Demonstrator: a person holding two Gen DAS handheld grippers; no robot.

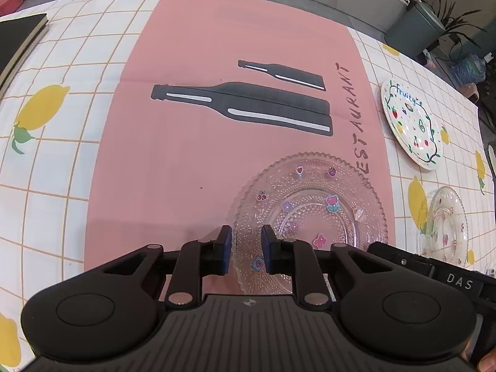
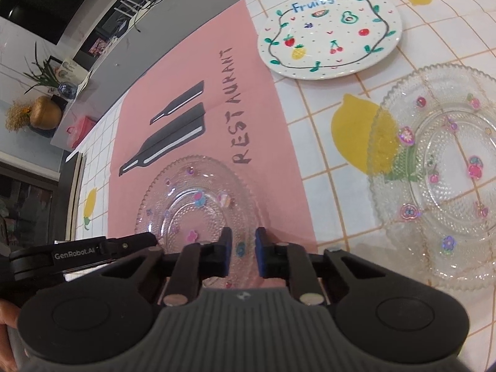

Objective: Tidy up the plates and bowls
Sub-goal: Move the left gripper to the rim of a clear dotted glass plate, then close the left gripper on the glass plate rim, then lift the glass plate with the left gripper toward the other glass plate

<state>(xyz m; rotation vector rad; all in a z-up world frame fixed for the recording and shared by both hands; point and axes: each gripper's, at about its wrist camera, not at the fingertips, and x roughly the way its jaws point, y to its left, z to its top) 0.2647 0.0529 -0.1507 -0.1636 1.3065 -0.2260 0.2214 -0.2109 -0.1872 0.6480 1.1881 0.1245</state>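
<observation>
A clear beaded glass plate (image 1: pixel 310 204) with small stickers lies on the pink placemat (image 1: pixel 201 161). My left gripper (image 1: pixel 246 232) straddles its left rim, one pad outside and one over the plate, closed onto the rim. In the right wrist view the same glass plate (image 2: pixel 198 192) shows, and my right gripper (image 2: pixel 243 235) pinches its near right rim, jaws almost together. A white "Fruity" plate (image 1: pixel 409 124) (image 2: pixel 330 34) and a second glass plate (image 1: pixel 446 226) (image 2: pixel 440 179) rest on the tablecloth to the right.
The placemat (image 2: pixel 201 117) carries bottle prints and the word RESTAURANT. A black book (image 1: pixel 18 40) lies at the table's far left. A dark plant pot (image 1: pixel 415 28) stands beyond the far right edge. The other tool's black housing (image 1: pixel 434 269) sits by the plate's right side.
</observation>
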